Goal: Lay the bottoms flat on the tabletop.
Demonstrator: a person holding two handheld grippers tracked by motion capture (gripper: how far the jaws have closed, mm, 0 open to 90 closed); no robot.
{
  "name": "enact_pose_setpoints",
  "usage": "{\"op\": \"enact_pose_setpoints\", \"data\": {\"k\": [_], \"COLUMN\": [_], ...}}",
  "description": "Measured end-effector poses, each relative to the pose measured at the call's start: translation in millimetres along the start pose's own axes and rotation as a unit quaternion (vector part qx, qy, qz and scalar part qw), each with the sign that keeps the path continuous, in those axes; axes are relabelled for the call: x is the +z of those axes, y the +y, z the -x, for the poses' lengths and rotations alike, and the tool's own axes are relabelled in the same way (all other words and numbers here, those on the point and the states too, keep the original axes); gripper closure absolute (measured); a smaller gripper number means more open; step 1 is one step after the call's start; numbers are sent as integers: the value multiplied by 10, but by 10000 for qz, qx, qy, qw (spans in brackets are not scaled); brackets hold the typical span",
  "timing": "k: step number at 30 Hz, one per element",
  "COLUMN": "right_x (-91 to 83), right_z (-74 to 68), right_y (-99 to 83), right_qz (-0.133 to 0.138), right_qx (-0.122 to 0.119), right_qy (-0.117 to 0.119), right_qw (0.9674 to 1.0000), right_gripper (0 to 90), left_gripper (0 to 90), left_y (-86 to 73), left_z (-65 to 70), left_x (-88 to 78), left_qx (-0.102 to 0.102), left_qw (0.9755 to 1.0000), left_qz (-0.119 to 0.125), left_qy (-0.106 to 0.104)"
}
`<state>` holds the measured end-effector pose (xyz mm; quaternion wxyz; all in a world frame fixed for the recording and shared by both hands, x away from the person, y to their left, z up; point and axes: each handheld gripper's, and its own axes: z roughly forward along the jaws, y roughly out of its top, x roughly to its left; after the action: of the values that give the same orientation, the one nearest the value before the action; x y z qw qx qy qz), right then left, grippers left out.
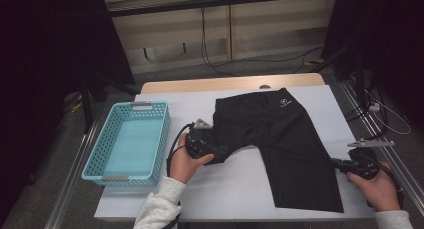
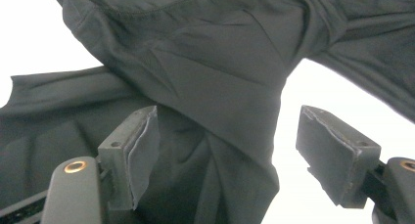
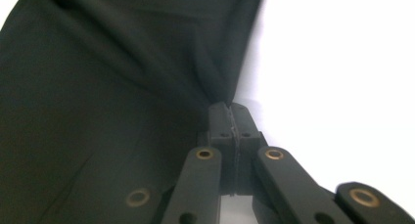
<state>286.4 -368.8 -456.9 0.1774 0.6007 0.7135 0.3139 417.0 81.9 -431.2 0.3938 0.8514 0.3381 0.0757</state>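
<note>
Black shorts (image 1: pixel 280 139) lie spread on the white counter (image 1: pixel 225 184), waistband toward the far edge, one leg reaching the near right, the other bunched at the left. Right gripper (image 1: pixel 336 163): jaws clenched on the outer edge of the right leg, cloth pinched between the pads. Left gripper (image 1: pixel 220 151): jaws released, standing wide around the bunched left leg, pads not pressing. Blue basket (image 1: pixel 105 156) sits at the counter's left, just beside the left hand (image 1: pixel 186 161).
</note>
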Motion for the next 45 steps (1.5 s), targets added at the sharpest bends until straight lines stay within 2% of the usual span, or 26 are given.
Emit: {"op": "enact_pose_setpoints", "data": {"k": [1, 3, 5, 6, 8, 10, 16, 19, 20, 21, 23, 26, 29, 31, 33, 35, 37, 39, 40, 41, 42, 43, 45], "right_x": [-9, -9, 19, 37, 71, 98, 213, 283, 295, 299, 292, 303, 368, 419, 462, 491, 526, 583, 615, 631, 628, 614, 588], "right_z": [15, -20, -105, -151, -245, -327, -637, -762, -783, -791, -781, -822, -970, -1111, -1255, -1384, -1489, -1546, -1565, -1570, -1568, -1560, -1527], "right_y": [1, 20, 52, 71, 111, 159, 284, 336, 351, 360, 369, 371, 368, 363, 358, 360, 363, 351, 336, 323, 322, 322, 311], "right_qz": [28, 100, 58, 68, 75, 178, 236, 222, 198, 214, 308, 347, 366, 277, 250, 265, 221, 159, 80, 170, 157, 122, 80], "right_qx": [17, -22, -193, -248, -426, -513, -889, -1044, -1061, -1095, -1027, -998, -1148, -1242, -1388, -1427, -1608, -1676, -1762, -1825, -1828, -1916, -1898], "right_qy": [-66, -34, -10, -27, -98, -122, 106, 69, 40, 30, 116, 210, 510, 753, 872, 994, 1012, 988, 902, 861, 866, 837, 898], "right_qw": [10000, 9999, 9998, 9997, 9990, 9984, 9957, 9943, 9942, 9937, 9942, 9942, 9914, 9890, 9862, 9844, 9815, 9808, 9802, 9793, 9792, 9778, 9777], "right_gripper": [888, 785, 746, 699, 666, 610, 573, 544, 543, 543, 538, 529, 533, 565, 608, 628, 626, 657, 676, 706, 768, 850, 886], "left_gripper": [246, 246, 246, 246, 245, 246, 246, 246, 246, 246, 246, 246, 248, 250, 250, 251, 254, 257, 258, 259, 270, 278, 289], "left_y": [-3, -3, -3, -2, 0, 0, -13, -19, -20, -24, -23, -28, -24, -18, -17, -21, -29, -32, -33, -33, -32, -30, -30], "left_z": [-2, -6, -1, 2, 2, 2, 4, -1, -5, 3, -16, -18, -10, -6, 0, 1, 4, 4, 10, 15, 19, 23, 37], "left_x": [0, 0, 1, 1, -2, -1, 15, 9, 3, 5, -1, 8, 0, -5, -5, -3, 8, 11, 13, 14, 13, 11, 14], "left_qx": [-7, -12, -18, -23, -14, -10, -15, -14, -12, -52, -28, -26, -46, -13, -5, 15, 2, 16, 22, 21, 20, 41, 32], "left_qw": [10000, 10000, 10000, 10000, 10000, 10000, 10000, 10000, 10000, 10000, 10000, 10000, 10000, 10000, 10000, 10000, 10000, 10000, 10000, 10000, 10000, 10000, 9999], "left_qz": [-1, -1, 3, 7, 2, 4, 3, -20, -31, 11, -14, -8, -14, 9, 14, -20, -10, -25, -16, -15, -3, 9, 24], "left_qy": [0, -8, -12, -17, -27, -38, -17, -21, -34, 45, -31, -5, -12, 0, 2, -13, 0, -5, 10, -32, -74, -73, -115]}}
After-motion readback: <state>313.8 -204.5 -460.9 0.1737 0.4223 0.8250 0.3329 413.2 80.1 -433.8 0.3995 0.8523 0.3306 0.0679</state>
